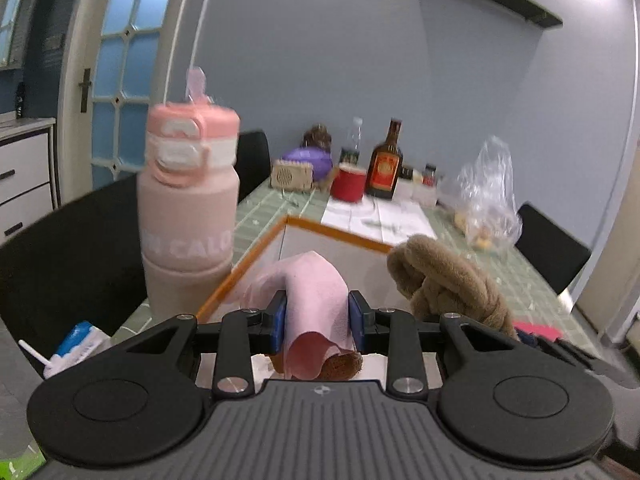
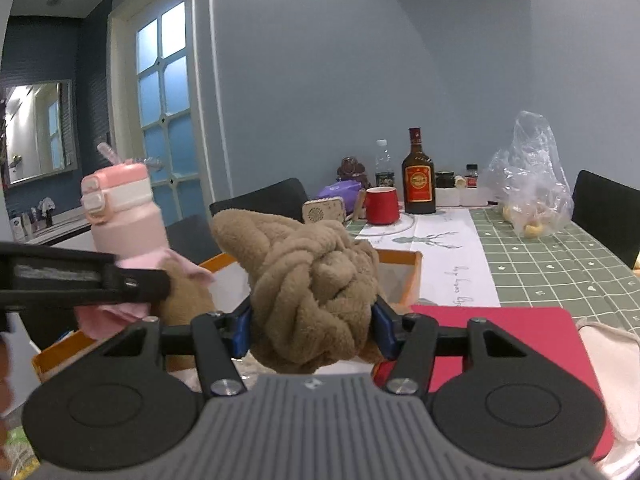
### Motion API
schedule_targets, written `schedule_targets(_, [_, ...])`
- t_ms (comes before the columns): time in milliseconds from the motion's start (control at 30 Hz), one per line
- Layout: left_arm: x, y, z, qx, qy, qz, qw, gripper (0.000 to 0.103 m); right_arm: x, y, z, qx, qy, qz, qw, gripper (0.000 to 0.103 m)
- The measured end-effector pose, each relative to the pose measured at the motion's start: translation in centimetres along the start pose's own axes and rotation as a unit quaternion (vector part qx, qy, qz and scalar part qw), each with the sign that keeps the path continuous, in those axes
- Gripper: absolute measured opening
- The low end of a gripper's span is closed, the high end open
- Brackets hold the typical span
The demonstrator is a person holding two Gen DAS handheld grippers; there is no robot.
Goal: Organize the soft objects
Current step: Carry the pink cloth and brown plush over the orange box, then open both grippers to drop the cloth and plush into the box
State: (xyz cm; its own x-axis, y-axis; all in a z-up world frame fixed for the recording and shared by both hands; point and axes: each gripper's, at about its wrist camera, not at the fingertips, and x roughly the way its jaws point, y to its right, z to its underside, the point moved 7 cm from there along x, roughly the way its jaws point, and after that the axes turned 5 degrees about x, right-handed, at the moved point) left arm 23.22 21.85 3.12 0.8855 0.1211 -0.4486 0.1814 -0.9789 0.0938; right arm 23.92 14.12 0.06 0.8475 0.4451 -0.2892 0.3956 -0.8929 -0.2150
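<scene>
My left gripper (image 1: 318,322) is shut on a pink cloth (image 1: 316,304) and holds it over the white box with an orange rim (image 1: 340,234). A brown furry thing (image 1: 340,366) hangs under the cloth. My right gripper (image 2: 312,330) is shut on a brown knotted plush (image 2: 308,284) above the same box (image 2: 400,258). The plush also shows in the left wrist view (image 1: 444,280), to the right of the cloth. The left gripper's side shows in the right wrist view (image 2: 80,280) with the pink cloth (image 2: 108,316).
A pink water bottle (image 1: 188,208) stands left of the box. A red mug (image 1: 349,184), a brown bottle (image 1: 385,168), a plastic bag (image 1: 486,196) and jars sit at the table's far end. A red mat (image 2: 520,332) lies right of the box. Black chairs surround the table.
</scene>
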Motion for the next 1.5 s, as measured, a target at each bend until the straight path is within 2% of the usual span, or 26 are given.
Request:
schedule_targets(67, [0.6,0.2,0.2,0.014,-0.015,-0.009,0.9998,0.035,-0.1,-0.5,0.0,-0.017,0.006,0.01,1.0,0.057])
schedule_targets(200, [0.8,0.5,0.0,0.021,-0.007,-0.015,0.9996,0.036,-0.2,-0.2,0.2,-0.009,0.004,0.005,1.0,0.057])
schedule_targets(267, [0.9,0.3,-0.2,0.012,-0.002,-0.021,0.9997,0.041,-0.3,-0.2,0.1,-0.012,0.007,0.006,1.0,0.057])
schedule_targets(300, [0.8,0.2,-0.4,0.008,0.008,-0.028,0.9995,0.06,-0.4,-0.3,0.1,-0.013,0.01,0.008,1.0,0.057])
schedule_targets(333, [0.5,0.3,-0.5,0.015,0.024,-0.03,0.9992,0.087,-0.5,-0.3,0.0,-0.013,0.014,0.011,1.0,0.057])
schedule_targets(367, [0.0,0.5,-0.6,0.026,0.043,-0.031,0.9983,0.095,-0.5,-0.3,0.0,-0.015,0.017,0.014,1.0,0.057])
schedule_targets(400, [-0.7,0.7,-0.7,0.042,0.068,-0.034,0.9962,0.097,-0.5,-0.4,0.0,-0.019,0.016,0.016,1.0,0.057])
schedule_targets(500, [-3.3,1.8,-0.8,0.12,0.119,-0.071,0.983,0.097,-0.4,-0.4,0.1,-0.02,0.017,0.017,1.0,0.057])
schedule_targets(567, [-4.7,2.4,-0.9,0.137,0.13,-0.072,0.9794,0.098,-0.4,-0.3,0.1,-0.017,0.016,0.016,1.0,0.057])
schedule_targets(767, [-7.5,3.1,-1.4,0.108,0.135,-0.035,0.9843,0.098,-0.5,-0.4,0.2,-0.016,0.018,0.014,1.0,0.059])
schedule_targets(1000, [-8.2,3.4,-1.8,0.099,0.132,-0.015,0.9862,0.098,-1.3,-0.5,-0.2,-0.006,0.026,-0.004,1.0,0.077])
schedule_targets(1100, [-8.1,3.3,-1.6,0.102,0.128,-0.026,0.9863,0.098,-1.9,-0.4,-0.7,-0.002,0.05,0.001,0.999,0.088])
schedule_targets(1267, [-8.1,3.5,-1.3,0.125,0.135,-0.055,0.9814,0.098,-3.2,0.4,-1.6,0.018,0.075,-0.001,0.997,0.093])
schedule_targets(1367, [-8.1,3.7,-1.0,0.124,0.13,-0.05,0.9824,0.098,-4.1,1.0,-2.3,0.032,0.105,0.014,0.994,0.094])
schedule_targets(1500, [-8.4,3.8,-1.0,0.103,0.124,-0.03,0.9864,0.098,-4.7,1.7,-2.7,0.043,0.11,0.012,0.993,0.094])
